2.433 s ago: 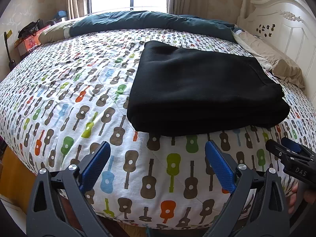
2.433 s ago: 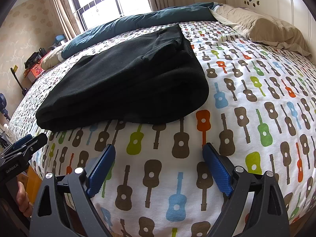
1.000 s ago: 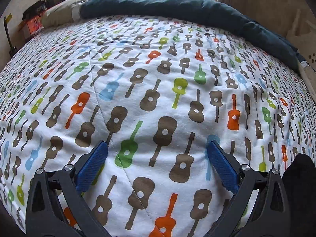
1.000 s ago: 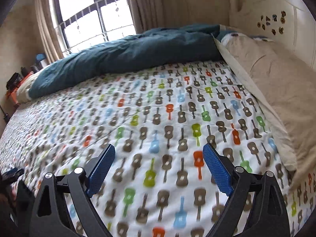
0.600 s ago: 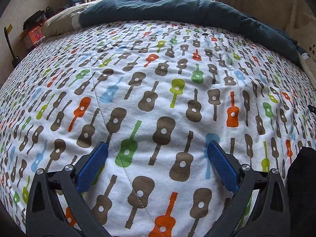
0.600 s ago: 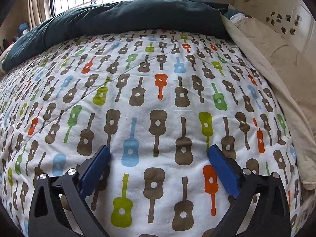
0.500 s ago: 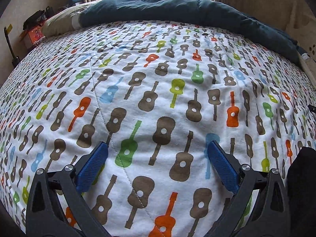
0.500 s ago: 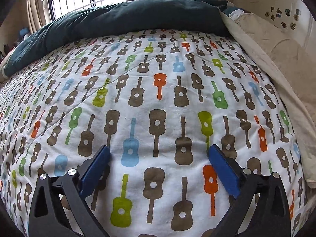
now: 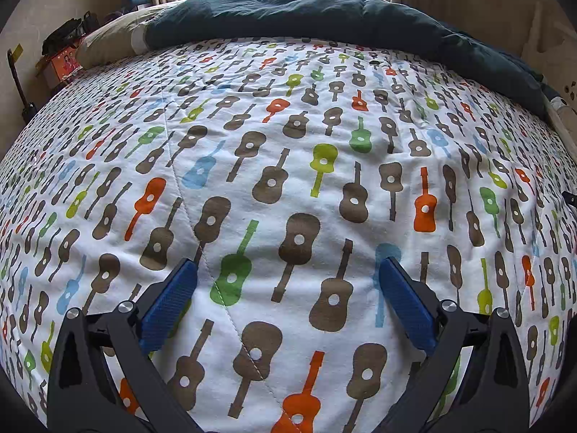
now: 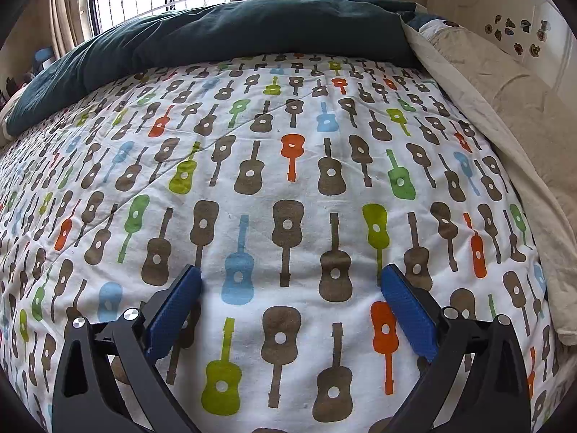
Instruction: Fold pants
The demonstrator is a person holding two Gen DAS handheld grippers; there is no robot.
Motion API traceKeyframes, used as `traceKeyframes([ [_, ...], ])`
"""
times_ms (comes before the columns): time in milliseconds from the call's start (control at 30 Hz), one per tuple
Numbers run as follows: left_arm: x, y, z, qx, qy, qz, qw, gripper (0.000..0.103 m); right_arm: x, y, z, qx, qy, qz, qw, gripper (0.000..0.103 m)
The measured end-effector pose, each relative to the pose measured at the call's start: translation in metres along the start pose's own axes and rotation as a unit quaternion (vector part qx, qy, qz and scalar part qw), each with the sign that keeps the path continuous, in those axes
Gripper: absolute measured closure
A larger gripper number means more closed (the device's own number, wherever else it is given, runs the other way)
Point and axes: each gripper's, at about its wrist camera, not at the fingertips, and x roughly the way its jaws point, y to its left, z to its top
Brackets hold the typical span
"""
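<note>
The left gripper [image 9: 287, 270] points down at the guitar-print bedspread [image 9: 295, 137] with its blue pads [image 9: 169, 303] spread wide and nothing between them. The right gripper [image 10: 291, 278] is the same: its jaws stand far apart over the bedspread [image 10: 288, 115], holding nothing. The pants do not show clearly in either view; only a dark sliver sits at the right edge of the left wrist view, and I cannot tell what it is. A dark teal duvet [image 9: 306, 11] lies along the far side, a beige pillow [image 10: 505, 115] at the right.
</note>
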Motion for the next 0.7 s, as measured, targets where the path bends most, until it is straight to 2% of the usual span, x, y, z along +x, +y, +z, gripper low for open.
traceKeyframes([
  [700,-0.0025,-0.0013,-0.0010,0.000,0.000,0.000,1.0000,0.002,0.0000,-0.0004,0.0001,0.000,0.000,0.000,1.000,0.004],
])
